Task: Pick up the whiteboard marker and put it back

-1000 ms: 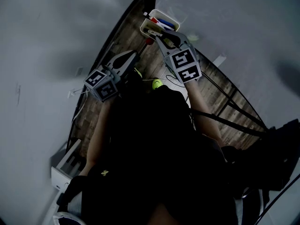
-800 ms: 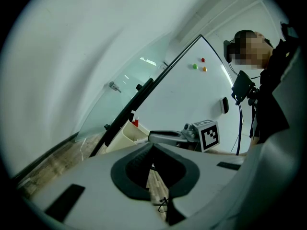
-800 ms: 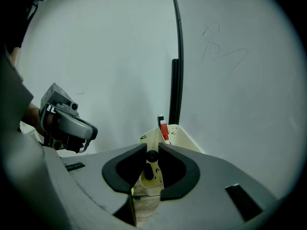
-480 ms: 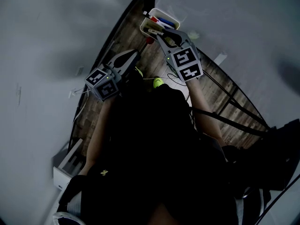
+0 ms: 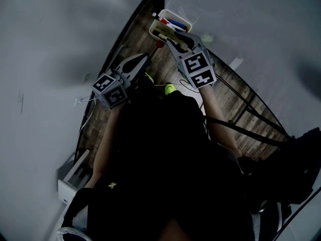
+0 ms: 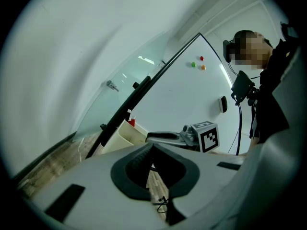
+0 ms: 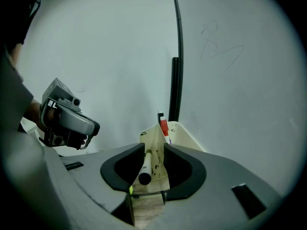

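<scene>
A white whiteboard marker with a black cap (image 7: 145, 166) lies lengthwise in the cream tray (image 7: 154, 139), its cap end toward me. My right gripper (image 7: 153, 151) straddles it with the jaws opening. The marker leans by the left pad and a gap shows on its right. In the head view the right gripper (image 5: 171, 40) reaches into the tray (image 5: 186, 23), which hangs at the whiteboard's lower edge. A red-capped marker (image 7: 164, 127) and a blue one stand at the tray's far end. My left gripper (image 5: 142, 60) hangs to the left, shut and empty, its tips (image 6: 152, 146) touching.
The whiteboard (image 7: 230, 80) fills the right, with a black post (image 7: 175, 87) beside the tray. Below is wood flooring (image 5: 150, 69) with a yellow-green ball (image 5: 169, 89) and a thin cable. A white box (image 5: 70, 181) sits at lower left. Small magnets (image 6: 197, 63) dot the board.
The right gripper's jaws stand a little wider around the marker than a second ago. Both hands have stayed where they were.
</scene>
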Demonstrator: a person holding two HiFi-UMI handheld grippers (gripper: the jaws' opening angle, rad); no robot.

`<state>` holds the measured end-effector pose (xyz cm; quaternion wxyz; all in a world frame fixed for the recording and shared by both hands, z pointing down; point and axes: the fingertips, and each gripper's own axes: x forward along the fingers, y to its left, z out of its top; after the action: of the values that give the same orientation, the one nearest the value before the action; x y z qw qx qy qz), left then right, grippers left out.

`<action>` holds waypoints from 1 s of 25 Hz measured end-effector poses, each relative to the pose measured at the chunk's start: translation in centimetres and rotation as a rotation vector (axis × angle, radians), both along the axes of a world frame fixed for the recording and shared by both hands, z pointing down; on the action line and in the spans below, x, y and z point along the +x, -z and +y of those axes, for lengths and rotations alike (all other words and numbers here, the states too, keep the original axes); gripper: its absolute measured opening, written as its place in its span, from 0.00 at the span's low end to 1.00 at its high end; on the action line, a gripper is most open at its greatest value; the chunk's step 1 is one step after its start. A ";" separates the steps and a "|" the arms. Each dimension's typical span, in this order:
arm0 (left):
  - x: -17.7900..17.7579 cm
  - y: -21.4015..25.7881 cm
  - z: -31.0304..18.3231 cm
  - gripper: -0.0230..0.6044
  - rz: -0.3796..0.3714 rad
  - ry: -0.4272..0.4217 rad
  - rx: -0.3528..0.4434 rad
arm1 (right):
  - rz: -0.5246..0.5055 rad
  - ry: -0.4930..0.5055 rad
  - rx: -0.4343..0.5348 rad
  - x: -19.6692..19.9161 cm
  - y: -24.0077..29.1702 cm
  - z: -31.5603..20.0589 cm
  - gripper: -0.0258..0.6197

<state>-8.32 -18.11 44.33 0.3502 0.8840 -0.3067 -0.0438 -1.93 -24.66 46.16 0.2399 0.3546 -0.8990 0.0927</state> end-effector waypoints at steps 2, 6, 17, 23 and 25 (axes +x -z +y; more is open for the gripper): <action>0.1 -0.1 -0.1 0.04 0.001 0.001 0.002 | -0.005 0.003 0.007 -0.1 0.1 0.1 0.21; 0.0 -0.2 -0.2 0.04 -0.004 -0.005 0.011 | -0.012 0.001 0.015 0.0 0.3 0.2 0.21; 1.3 1.5 0.2 0.04 -0.030 0.041 0.056 | -0.060 0.040 0.034 1.3 1.9 1.9 0.21; 1.9 1.9 2.6 0.04 -0.067 0.081 0.071 | -0.078 0.068 0.034 2.7 2.0 4.5 0.21; 2.3 1.5 3.3 0.04 -0.069 0.086 0.055 | -0.077 0.074 0.029 3.1 1.6 5.0 0.21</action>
<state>-6.06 -14.83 42.86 0.3129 0.8802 -0.3549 -0.0368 1.14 -19.67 44.53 0.2033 0.3209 -0.9212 0.0846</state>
